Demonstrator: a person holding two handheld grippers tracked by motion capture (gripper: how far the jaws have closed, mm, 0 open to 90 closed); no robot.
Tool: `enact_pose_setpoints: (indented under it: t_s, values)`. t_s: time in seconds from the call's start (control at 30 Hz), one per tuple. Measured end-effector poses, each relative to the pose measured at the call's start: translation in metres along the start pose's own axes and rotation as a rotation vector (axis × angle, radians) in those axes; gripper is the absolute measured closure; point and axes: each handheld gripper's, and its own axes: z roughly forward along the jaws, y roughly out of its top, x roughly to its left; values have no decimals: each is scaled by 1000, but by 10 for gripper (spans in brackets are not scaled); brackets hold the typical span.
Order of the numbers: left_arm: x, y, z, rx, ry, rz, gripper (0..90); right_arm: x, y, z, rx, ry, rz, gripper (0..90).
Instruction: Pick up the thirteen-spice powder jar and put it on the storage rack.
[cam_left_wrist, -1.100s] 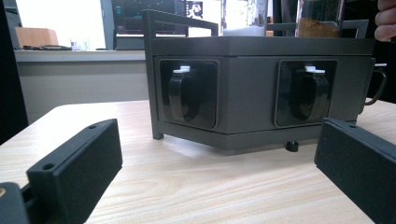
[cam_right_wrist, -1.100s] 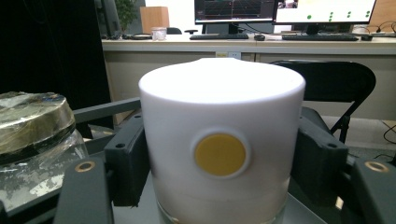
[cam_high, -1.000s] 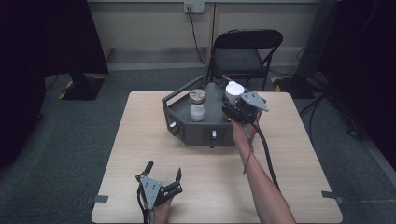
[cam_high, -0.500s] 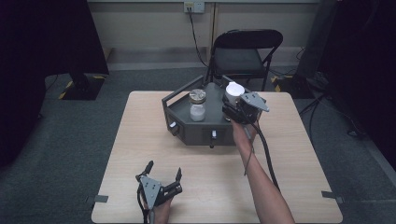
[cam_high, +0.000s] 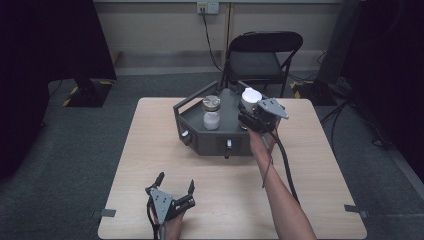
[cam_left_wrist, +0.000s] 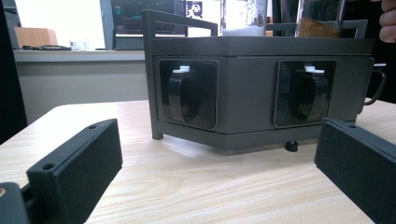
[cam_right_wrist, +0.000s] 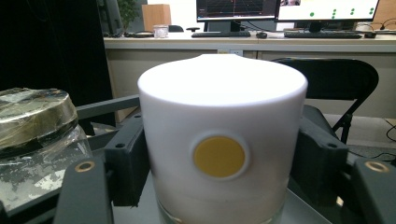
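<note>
The right gripper (cam_high: 248, 118) stands at the far right of the dark hexagonal rack (cam_high: 210, 137), its jaws clamped on the white cap (cam_right_wrist: 223, 154) of a jar (cam_high: 250, 100) that sits in the rack's top. In the right gripper view the two black jaws press against both sides of the cap, whose yellow dot (cam_right_wrist: 219, 156) faces the camera. Compared with the pictures from a second and half a second ago, nothing has shifted: the arm, the jar and the rack hold the same places, so the grasp looks settled and the lift or twist has probably not begun. A second jar with a metal lid (cam_high: 211, 103) stands just left of it, apart from the jaws. The left gripper (cam_high: 175, 186) rests at the near edge of the bench (cam_high: 320, 165), jaws spread wide and empty, well apart from the rack, facing its front knobs (cam_left_wrist: 182, 95).
</note>
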Motion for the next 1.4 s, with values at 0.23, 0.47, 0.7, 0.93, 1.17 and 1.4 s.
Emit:
enact_pose_setpoints:
  t_s: [0.23, 0.47, 0.7, 0.93, 1.17, 1.4]
  values:
    - [0, 0, 0, 0, -2, 0, 1, -1, 0, 0, 2, 2, 1, 293]
    - [1, 0, 0, 1, -3, 0, 2, -1, -6, 1, -55, -9, -14, 16]
    - [1, 0, 0, 0, -3, 0, 2, -2, -7, 2, -48, -6, -3, 0]
    - [1, 0, 0, 0, -3, 0, 2, -3, -8, 0, -53, -9, -4, 0]
    - [1, 0, 0, 1, -4, 0, 2, -4, -10, -3, -50, -3, -2, 0]
    - [1, 0, 0, 0, -5, 0, 2, -4, -13, -9, -59, -1, 0, 0]
